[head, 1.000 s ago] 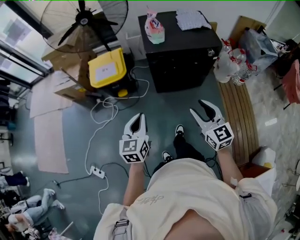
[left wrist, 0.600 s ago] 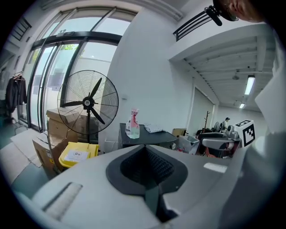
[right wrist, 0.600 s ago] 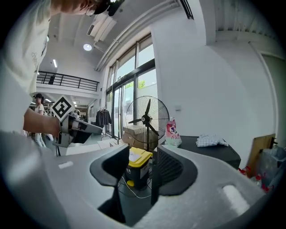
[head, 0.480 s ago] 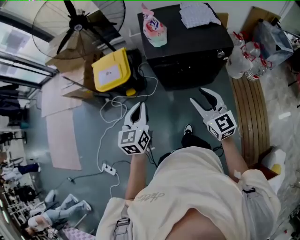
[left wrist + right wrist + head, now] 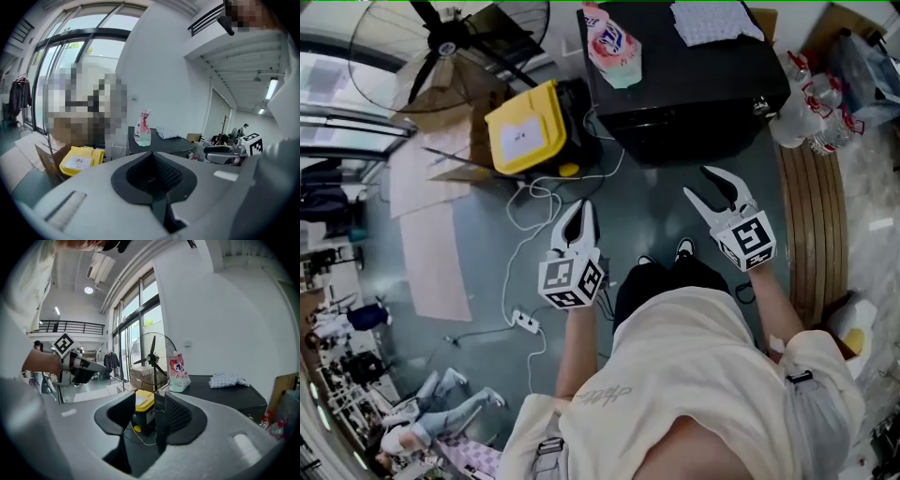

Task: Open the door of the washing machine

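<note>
Black and boxy, the washing machine point(image 5: 694, 103) stands on the floor point(image 5: 647, 220) just ahead of the right hand-held gripper point(image 5: 701, 186), whose jaws are spread apart with nothing between them. The left hand-held gripper point(image 5: 579, 214) hangs beside it, jaws pressed together and empty. Ahead of that one sits a yellow box point(image 5: 530, 127). A detergent pouch point(image 5: 614, 45) and a cloth point(image 5: 712, 19) lie on the machine's top.

The head camera is high up over the person and looks nearly straight down at the floor point(image 5: 478, 253). The cameras on the left gripper point(image 5: 579, 211) and right gripper point(image 5: 701, 186) sit low, close behind their jaws, and look sideways across the room. All three see the black machine point(image 5: 694, 94), the pink pouch point(image 5: 612, 42) on it and the yellow box point(image 5: 525, 131).
</note>
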{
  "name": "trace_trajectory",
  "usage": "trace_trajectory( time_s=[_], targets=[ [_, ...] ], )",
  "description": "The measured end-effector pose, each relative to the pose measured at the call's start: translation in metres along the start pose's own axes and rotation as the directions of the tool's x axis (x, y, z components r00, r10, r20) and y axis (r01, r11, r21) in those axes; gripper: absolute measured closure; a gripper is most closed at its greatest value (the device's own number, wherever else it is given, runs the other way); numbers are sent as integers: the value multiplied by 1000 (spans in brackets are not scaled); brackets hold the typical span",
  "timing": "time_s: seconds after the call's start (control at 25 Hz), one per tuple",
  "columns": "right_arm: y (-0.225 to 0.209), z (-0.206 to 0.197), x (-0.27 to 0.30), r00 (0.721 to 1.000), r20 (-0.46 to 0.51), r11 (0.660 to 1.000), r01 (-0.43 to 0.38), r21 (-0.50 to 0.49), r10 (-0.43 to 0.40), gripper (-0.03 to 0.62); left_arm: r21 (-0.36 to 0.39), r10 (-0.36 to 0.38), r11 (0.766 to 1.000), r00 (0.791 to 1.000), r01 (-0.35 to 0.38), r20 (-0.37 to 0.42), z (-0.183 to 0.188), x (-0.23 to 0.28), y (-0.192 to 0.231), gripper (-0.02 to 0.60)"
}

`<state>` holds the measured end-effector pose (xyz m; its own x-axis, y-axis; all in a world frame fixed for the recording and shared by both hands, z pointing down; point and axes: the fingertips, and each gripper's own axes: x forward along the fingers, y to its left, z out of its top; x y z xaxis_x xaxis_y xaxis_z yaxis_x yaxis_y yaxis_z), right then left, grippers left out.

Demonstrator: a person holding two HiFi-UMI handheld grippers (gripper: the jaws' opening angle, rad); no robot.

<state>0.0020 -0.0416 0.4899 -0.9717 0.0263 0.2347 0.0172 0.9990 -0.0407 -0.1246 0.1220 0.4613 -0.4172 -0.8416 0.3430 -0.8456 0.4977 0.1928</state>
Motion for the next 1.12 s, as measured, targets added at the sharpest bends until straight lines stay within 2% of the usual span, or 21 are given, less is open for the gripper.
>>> trace_trajectory(
  time_s=[0.24, 0.4, 0.6, 0.76, 0.96, 1.12],
  targets=[
    [-1, 2, 30, 999, -34, 1000, -18, -12, 18, 399, -22, 1, 1000, 1000, -1, 9, 5, 20, 26, 563],
    [-11, 12, 53, 999, -46, 999, 22, -25, -23, 399, -54, -55, 997, 998, 57, 34, 19, 50, 45, 563],
    [-26, 17, 92, 993, -75, 996, 85, -17, -86, 404, 8, -126, 992, 989, 126, 76, 59, 87, 70, 563],
    [-31, 16, 129, 988, -104, 993, 116, -26, -118, 404, 63, -154, 987, 984, 148, 94, 80, 106, 98, 563],
    [-31, 3, 171, 977, -162, 990, 133, -57, -140, 404, 31, -179, 984, 981, 177, 71, 76, 120, 134, 563],
    [-26, -13, 195, 969, -208, 991, 124, -57, -133, 404, 32, -181, 983, 981, 180, 70, 80, 125, 155, 563]
  ],
)
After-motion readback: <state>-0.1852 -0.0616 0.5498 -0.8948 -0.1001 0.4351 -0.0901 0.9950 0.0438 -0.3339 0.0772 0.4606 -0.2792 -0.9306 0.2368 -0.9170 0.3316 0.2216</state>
